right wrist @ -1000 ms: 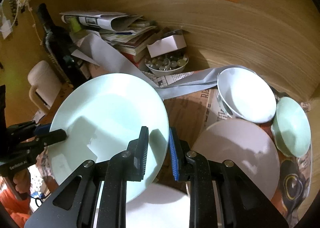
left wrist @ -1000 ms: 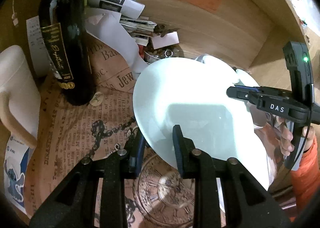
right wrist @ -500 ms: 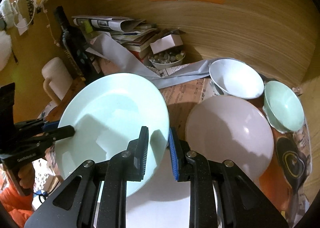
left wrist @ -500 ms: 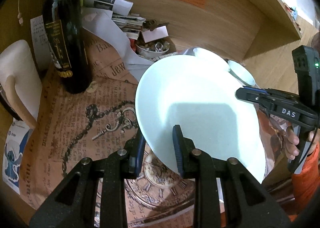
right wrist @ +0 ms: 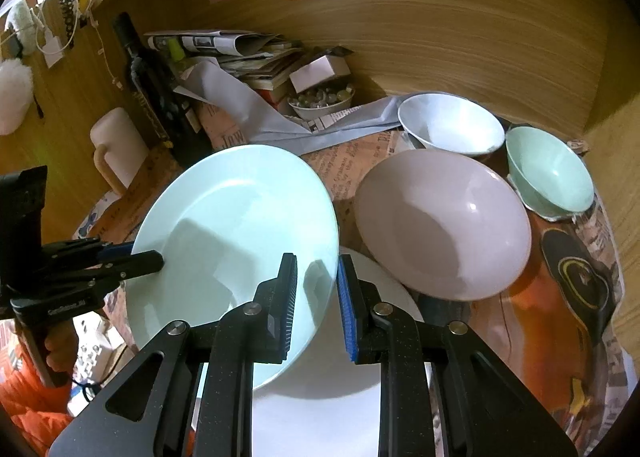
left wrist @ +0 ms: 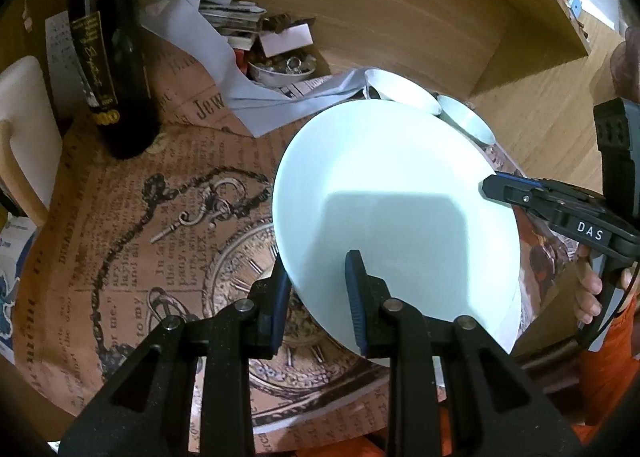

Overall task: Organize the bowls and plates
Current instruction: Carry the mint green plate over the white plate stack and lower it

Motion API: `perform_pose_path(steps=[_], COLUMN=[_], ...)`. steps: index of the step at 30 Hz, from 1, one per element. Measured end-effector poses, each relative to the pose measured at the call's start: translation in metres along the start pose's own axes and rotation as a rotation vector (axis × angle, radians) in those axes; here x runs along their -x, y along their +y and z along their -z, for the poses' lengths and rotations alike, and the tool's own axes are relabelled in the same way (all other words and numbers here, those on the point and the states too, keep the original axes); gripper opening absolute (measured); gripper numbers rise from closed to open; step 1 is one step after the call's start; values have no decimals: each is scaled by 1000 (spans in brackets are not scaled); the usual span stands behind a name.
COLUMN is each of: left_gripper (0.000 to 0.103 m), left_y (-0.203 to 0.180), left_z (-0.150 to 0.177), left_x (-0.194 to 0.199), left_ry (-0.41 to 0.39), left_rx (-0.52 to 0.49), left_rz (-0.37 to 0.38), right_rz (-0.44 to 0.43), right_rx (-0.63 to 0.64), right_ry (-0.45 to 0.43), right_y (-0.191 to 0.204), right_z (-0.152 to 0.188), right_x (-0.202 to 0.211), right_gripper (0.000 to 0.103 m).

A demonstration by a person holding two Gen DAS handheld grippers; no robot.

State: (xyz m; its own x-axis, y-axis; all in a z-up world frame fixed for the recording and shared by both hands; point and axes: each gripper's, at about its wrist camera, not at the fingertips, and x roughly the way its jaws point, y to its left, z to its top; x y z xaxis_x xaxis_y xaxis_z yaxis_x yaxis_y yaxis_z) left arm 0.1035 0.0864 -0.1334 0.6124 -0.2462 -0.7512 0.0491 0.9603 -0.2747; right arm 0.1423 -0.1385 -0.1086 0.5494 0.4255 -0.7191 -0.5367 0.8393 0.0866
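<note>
Left view: my left hand-held gripper pinches the round pale-green ceramic plate, tilted above the newspaper-print tabletop. Right view: my right hand-held gripper clamps its opposite rim, beside the pink bowl.

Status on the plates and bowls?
Nothing looks stacked yet. In hand: left tool and right tool each grip the pale green plate by its rim, above the white plate. Left: pink plate, white bowl, green bowl.
</note>
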Motion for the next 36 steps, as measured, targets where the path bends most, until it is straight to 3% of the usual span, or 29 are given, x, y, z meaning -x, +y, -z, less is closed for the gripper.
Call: perform_pose_path(steps=[17,36], left_gripper=[27,27], left_y=[-19,-49], left_z=[19,15], left_x=[-15,-33], left_ry=[66,82], left_rx=[-37,-130], left_rz=[10,-62], right_rz=[16,4], right_rx=[-56,-156], right_ry=[28,74], right_y=[-13,-35], right_z=[39,70], right_x=[5,4], right_gripper=[19,19])
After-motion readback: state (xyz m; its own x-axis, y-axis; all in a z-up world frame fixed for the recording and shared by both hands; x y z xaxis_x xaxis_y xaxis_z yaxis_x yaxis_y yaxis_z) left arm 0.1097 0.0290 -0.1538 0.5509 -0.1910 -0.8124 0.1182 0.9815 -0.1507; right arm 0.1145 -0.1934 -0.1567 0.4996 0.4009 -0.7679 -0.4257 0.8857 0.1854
